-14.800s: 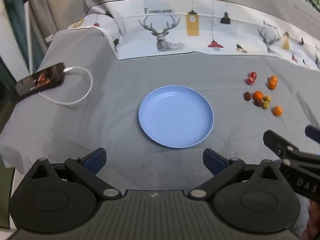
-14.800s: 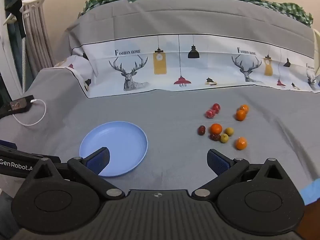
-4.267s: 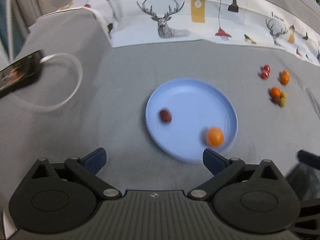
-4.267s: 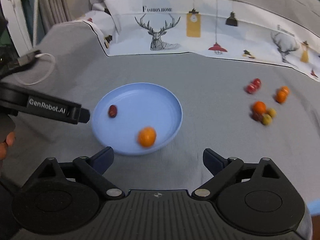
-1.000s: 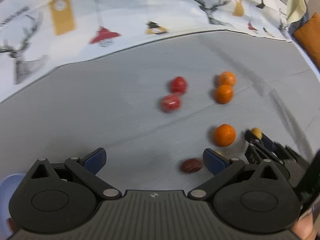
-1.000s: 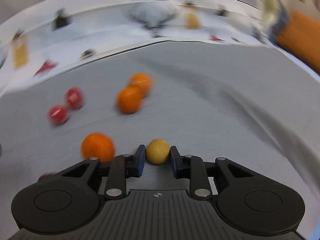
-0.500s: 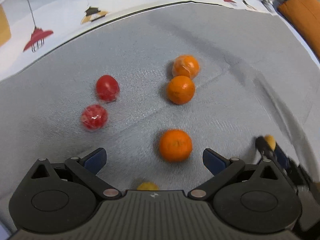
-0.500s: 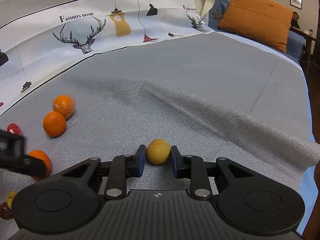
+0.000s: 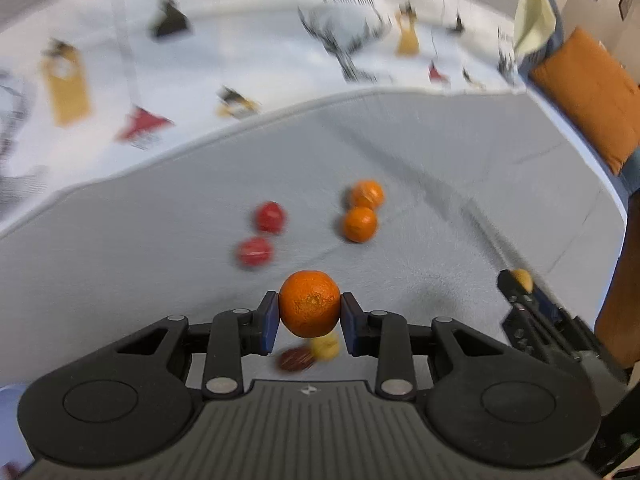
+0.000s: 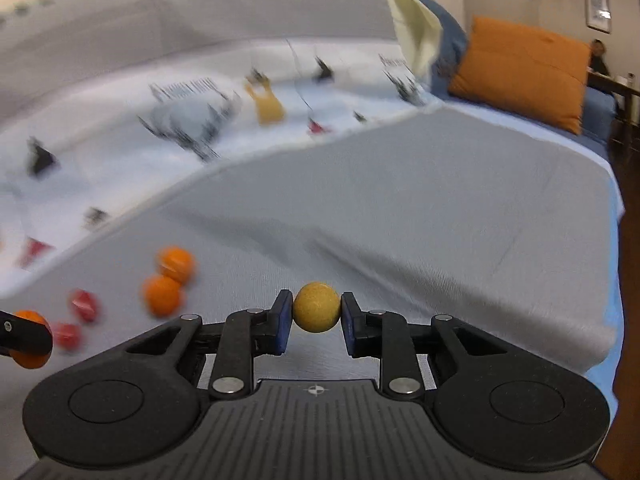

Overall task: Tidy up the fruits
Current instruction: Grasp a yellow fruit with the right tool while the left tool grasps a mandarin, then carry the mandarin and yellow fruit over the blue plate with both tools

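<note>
now both tools carry fruit: the left tool (image 9: 309, 316) is closed on a mandarin (image 9: 309, 304), the right tool (image 10: 316, 316) on a small yellow fruit (image 10: 317, 307). the blue plate (image 9: 10, 412) peeks low at the left edge, so the left one seems nearer.

Even indoor light, bg motion-blurred, fisheye edges dark

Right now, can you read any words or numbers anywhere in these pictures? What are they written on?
Printed cloth: there is a line of lettering above the deer drawing, but it is too blurred to read in either view.
Framed pictures on the wall: too small to tell if they carry words.
Left gripper holding the orange and right gripper holding the yellow fruit: no readable text.
</note>
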